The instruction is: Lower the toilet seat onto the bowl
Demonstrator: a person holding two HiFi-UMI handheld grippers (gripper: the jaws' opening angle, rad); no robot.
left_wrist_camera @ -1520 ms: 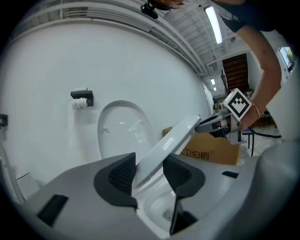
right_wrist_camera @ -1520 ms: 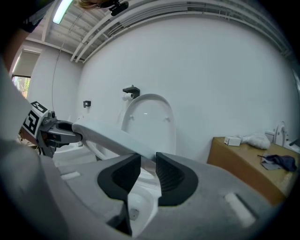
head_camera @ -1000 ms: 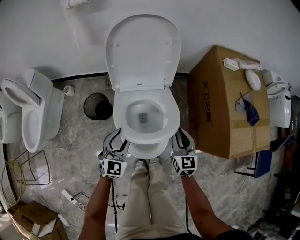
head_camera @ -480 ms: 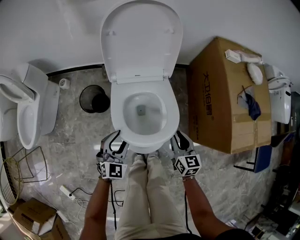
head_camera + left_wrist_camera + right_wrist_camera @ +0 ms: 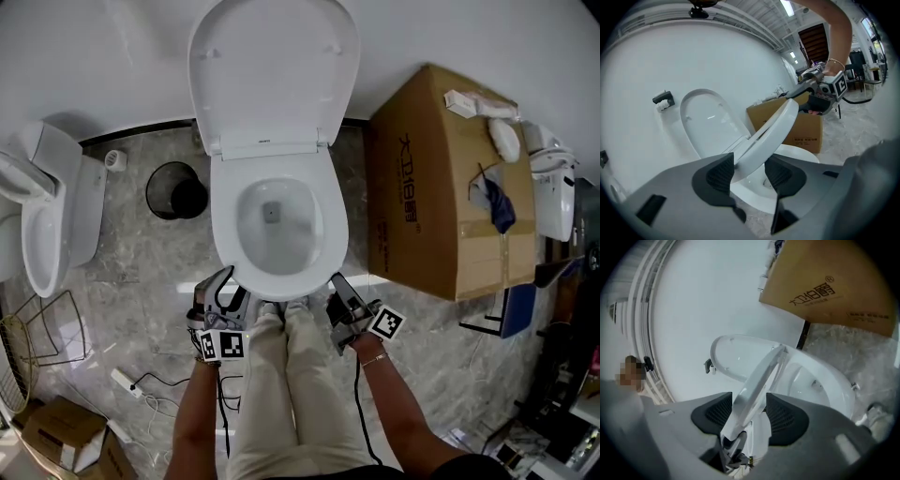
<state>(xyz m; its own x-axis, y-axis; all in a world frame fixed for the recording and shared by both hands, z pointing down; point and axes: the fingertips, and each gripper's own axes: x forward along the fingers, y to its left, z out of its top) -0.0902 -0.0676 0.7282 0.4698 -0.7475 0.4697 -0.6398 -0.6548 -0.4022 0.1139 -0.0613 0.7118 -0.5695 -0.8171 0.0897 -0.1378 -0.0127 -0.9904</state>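
The white toilet seat [image 5: 778,122] hangs part-way down, tilted above the bowl [image 5: 801,157], with the lid [image 5: 272,75] upright against the wall. My left gripper [image 5: 749,173] is shut on the seat's front rim at its left side. My right gripper [image 5: 749,413] is rolled onto its side. Its jaws have just been opening a little, but the seat's rim [image 5: 761,376] still fills the gap and both pads touch it. In the head view the left gripper [image 5: 220,286] and the right gripper [image 5: 339,298] flank the seat's front edge [image 5: 272,277].
A large cardboard box [image 5: 450,187] stands close on the toilet's right. A black bin [image 5: 173,197] and a second toilet [image 5: 47,216] are on the left. The person's legs [image 5: 281,375] stand right before the bowl. A power strip [image 5: 127,380] and a wire rack [image 5: 37,337] lie on the floor.
Both grippers have come down and back toward the person with the seat's front rim. The right gripper has rolled, so its marker cube now faces sideways.
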